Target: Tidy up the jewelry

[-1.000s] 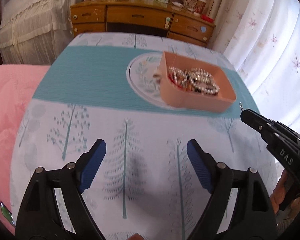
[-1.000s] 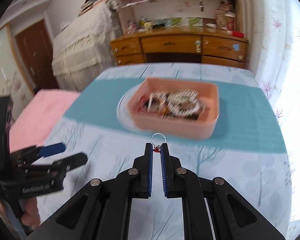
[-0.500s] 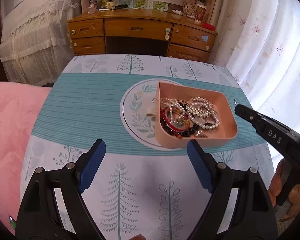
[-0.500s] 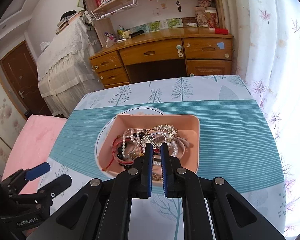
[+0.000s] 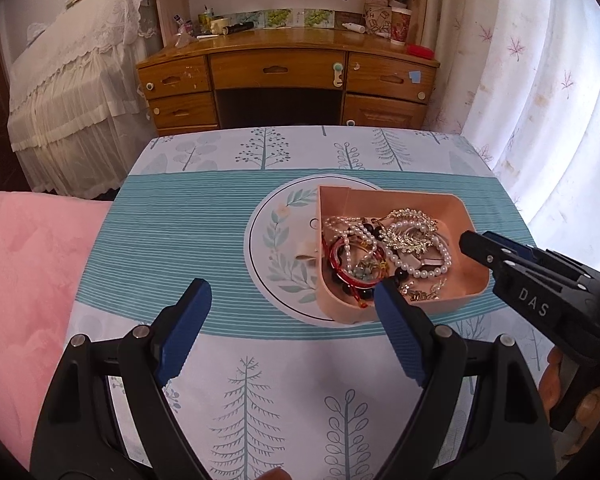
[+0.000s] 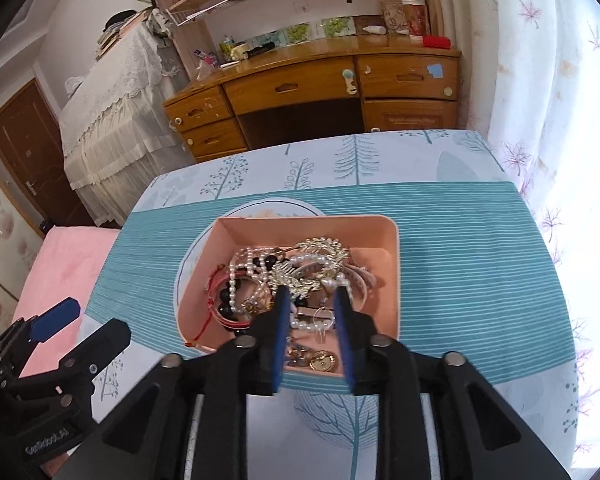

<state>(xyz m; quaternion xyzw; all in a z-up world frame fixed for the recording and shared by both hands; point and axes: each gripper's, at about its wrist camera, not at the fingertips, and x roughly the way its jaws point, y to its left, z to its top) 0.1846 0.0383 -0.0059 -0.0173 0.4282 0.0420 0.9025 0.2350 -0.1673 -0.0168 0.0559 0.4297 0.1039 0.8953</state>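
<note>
Right gripper (image 6: pixel 311 295) poised over the near end of the pink tray (image 6: pixel 394 280), jaws just parted and pressing on nothing, a small silver ring earring (image 6: pixel 323 320) lying loose between and below them on the heap of jewelry (image 6: pixel 292 272): pearl strands, dark beads, a red bangle, a gold leaf brooch. Left gripper (image 5: pixel 290 296) wide apart and empty, hanging above the tree-print tablecloth (image 5: pixel 260 400) just short of the tray's near-left corner. Beneath the tray a round leaf-patterned plate (image 5: pixel 272 240) on a teal striped mat (image 5: pixel 172 240), with a wooden desk (image 5: pixel 284 76) beyond the table.
</note>
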